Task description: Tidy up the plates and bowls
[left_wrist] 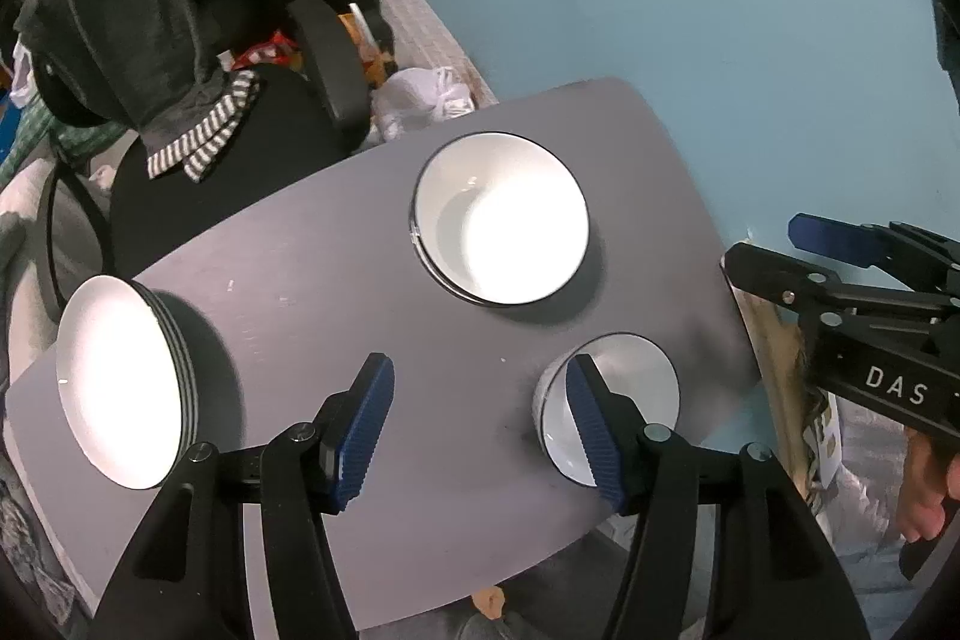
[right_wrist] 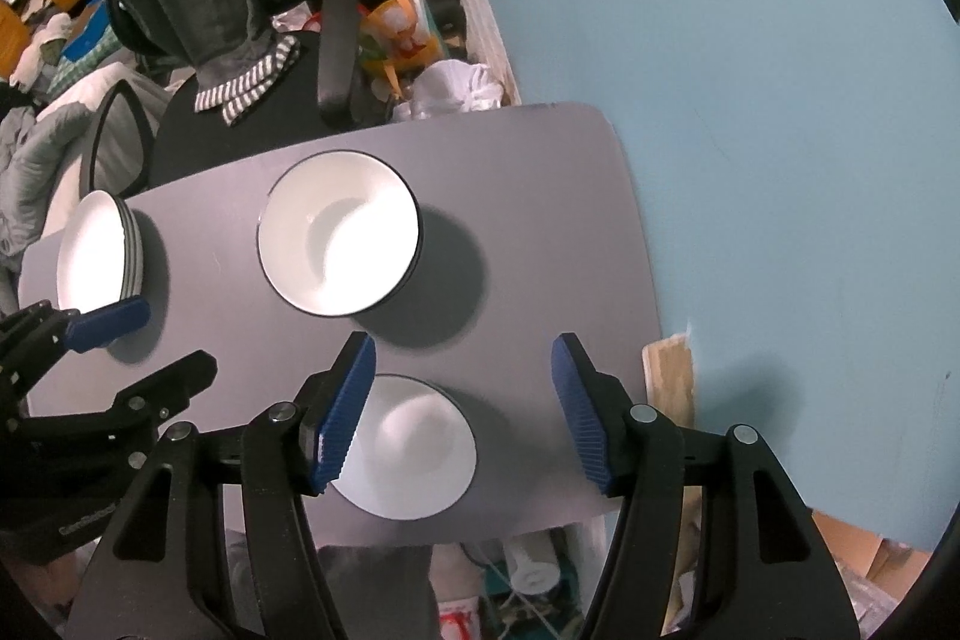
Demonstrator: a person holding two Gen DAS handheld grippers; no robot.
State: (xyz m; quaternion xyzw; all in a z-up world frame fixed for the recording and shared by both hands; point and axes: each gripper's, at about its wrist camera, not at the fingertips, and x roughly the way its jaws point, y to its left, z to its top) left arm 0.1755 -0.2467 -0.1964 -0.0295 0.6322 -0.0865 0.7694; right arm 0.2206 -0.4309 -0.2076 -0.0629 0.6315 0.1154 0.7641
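Looking down over the grey rectangular surface (left_wrist: 312,292), we see both grippers standing open and empty. Our left gripper (left_wrist: 480,430) hangs at lower centre of its view, the small white dark-rimmed bowl (left_wrist: 636,388) just behind its right finger. Our right gripper (right_wrist: 462,412) hovers over that bowl. A larger stack of white bowls (left_wrist: 501,220) sits mid-frame; the white plate stack (left_wrist: 120,388) lies lower left.

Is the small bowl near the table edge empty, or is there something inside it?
Empty. The small bowl shows only its plain white inside in the right wrist view; nothing lies in it. It stands upright on the grey table.
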